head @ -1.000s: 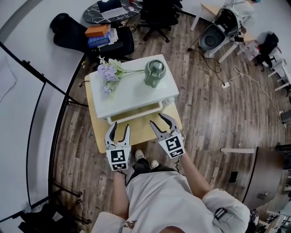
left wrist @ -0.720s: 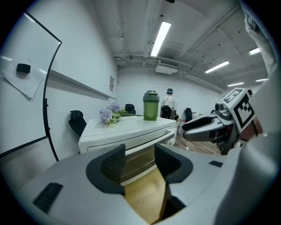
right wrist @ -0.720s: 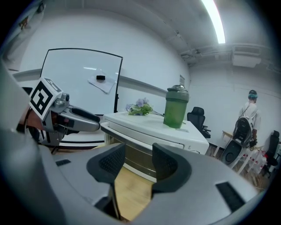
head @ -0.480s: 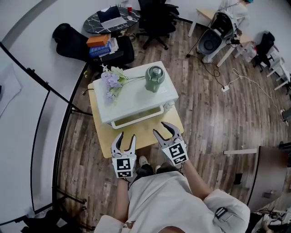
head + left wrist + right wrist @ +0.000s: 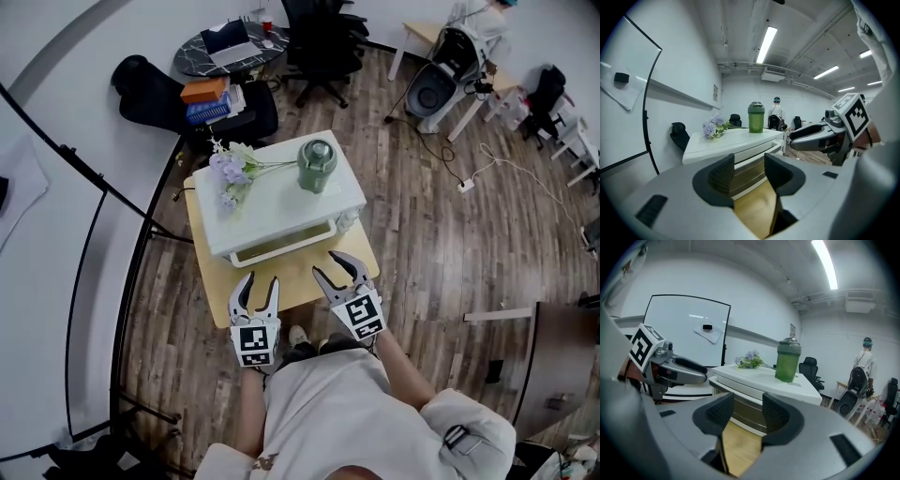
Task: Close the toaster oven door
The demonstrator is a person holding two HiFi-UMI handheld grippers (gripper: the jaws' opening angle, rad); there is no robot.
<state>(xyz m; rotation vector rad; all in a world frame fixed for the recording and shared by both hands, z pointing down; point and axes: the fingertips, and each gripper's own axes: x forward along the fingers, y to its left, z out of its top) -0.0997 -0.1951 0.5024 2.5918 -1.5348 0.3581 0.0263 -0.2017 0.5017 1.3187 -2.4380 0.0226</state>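
**Door position relative to the jaws.** I located the white box-shaped toaster oven (image 5: 281,202) on the small pale-wood table (image 5: 302,274). Its glass-fronted door (image 5: 281,246) faced me. The door lay straight ahead of both grippers, along the line in which the jaws pointed. Its long axis, and the white bar handle on it, ran left to right across that line. In both gripper views the door stood upright against the oven front. I judged it closed or very nearly so, but I could not confirm that it was fully seated.

**Nearer gripper.** The right gripper (image 5: 324,263) was the nearer one, with its tips close to the right end of the door but not touching it. The left gripper (image 5: 260,279) sat further back, over the table's near edge.

**Jaw state.** Both pairs of jaws were drawn in to their closed setting. Neither gripped anything; only the table top and the door showed beyond the pads.

**Objects on top.** A bunch of pale purple flowers (image 5: 225,172) and a green lidded bottle (image 5: 317,164) rested on the oven roof, clear of the door.

**Change from one second earlier.** Both grippers had backed away from the oven front, the right one most noticeably. The left jaws had narrowed slightly. The door's attitude looked unchanged.
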